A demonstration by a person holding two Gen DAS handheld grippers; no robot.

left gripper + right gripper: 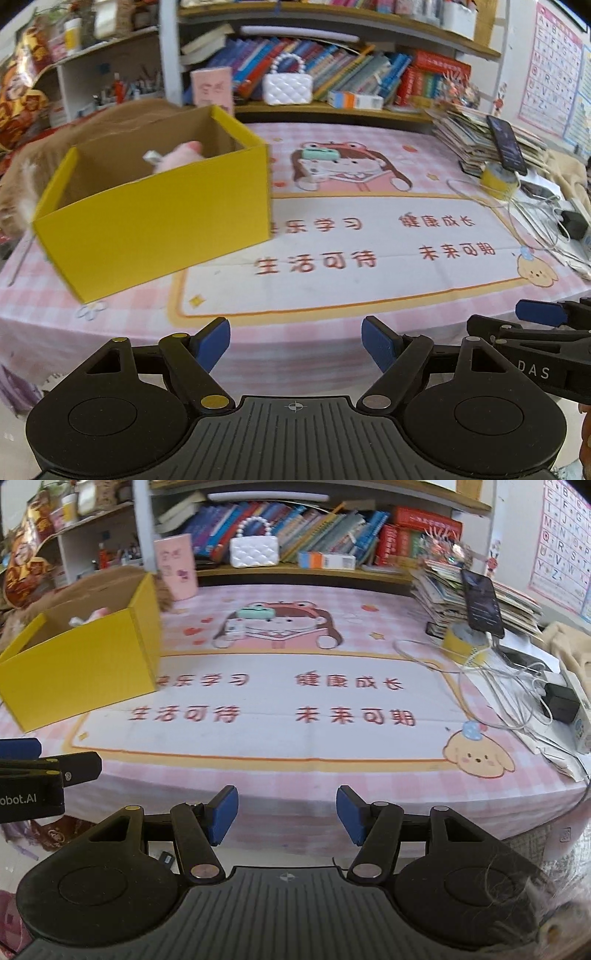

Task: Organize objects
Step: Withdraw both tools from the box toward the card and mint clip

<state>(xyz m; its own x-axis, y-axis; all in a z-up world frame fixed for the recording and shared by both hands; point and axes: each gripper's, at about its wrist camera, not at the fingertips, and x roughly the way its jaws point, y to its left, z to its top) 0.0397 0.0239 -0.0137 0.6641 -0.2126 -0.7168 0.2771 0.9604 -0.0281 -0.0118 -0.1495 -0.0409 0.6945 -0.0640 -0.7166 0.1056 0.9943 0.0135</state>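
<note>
Both grippers, left (295, 345) and right (287, 816), hang open-jawed; only the left view shows the yellow box's (155, 221) pink toy (181, 155) at ten o'clock.

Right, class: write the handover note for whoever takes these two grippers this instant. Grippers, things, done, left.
Left gripper: open, empty, held back at the table's near edge.
Right gripper: open, empty, beside it.
Yellow box: on the pink tablecloth, left side, open top.
Done: a pink soft toy lies in the box.
Left: a small teal item and a small white item sit mid-cloth, far side; probably box those next.
</note>
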